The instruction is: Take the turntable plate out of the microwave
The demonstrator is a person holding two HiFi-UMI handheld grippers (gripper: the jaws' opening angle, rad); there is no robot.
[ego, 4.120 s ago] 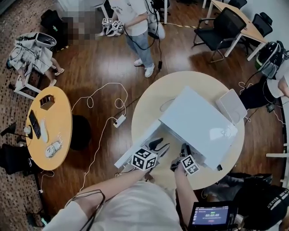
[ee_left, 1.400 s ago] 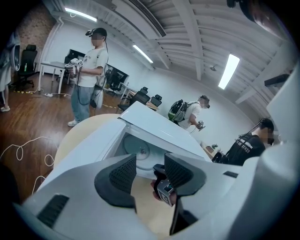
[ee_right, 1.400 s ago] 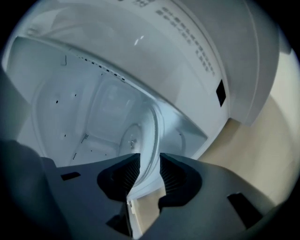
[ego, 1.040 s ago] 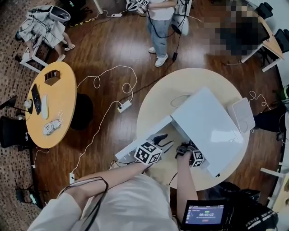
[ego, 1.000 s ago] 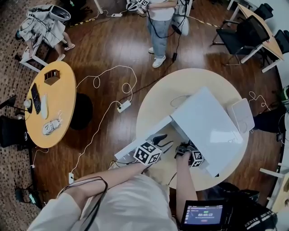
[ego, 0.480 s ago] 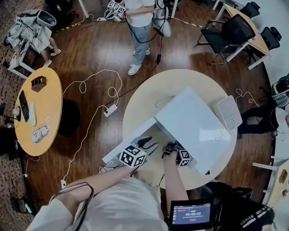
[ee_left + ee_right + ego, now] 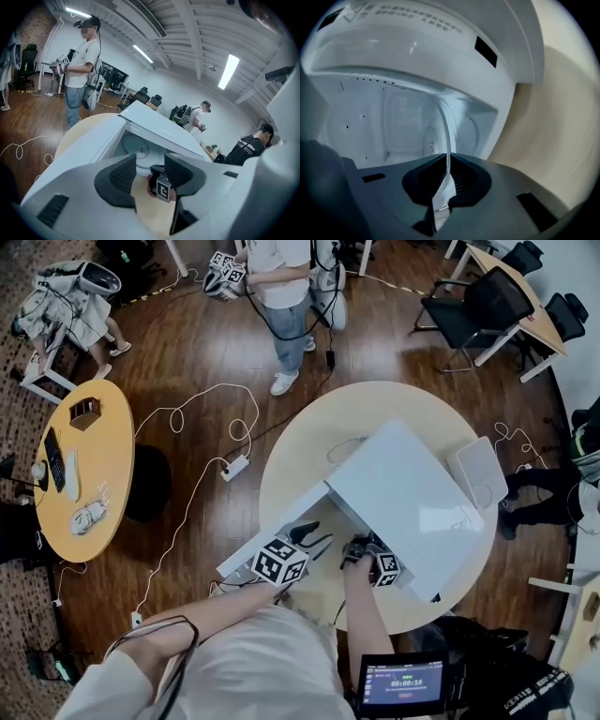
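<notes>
Step in hand: gripping. Right tongs (image 7: 447, 172) have just closed on the near rim of the clear round glass turntable plate (image 7: 446, 133), which runs ahead of them into the white microwave (image 7: 365, 126), apparently unlifted. Left tongs (image 7: 150, 161) stand open and empty alongside. Next: raise slightly, withdraw level.

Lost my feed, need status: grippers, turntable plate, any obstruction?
Status: right gripper just closed on turntable plate rim; left gripper open, empty, by the door. Plate inside microwave. Door open, way out looks clear.

One microwave (image 7: 403, 502), one turntable plate (image 7: 448, 140), two round tables (image 7: 309, 446) (image 7: 108, 456), two grippers (image 7: 317, 538) (image 7: 359, 547)
</notes>
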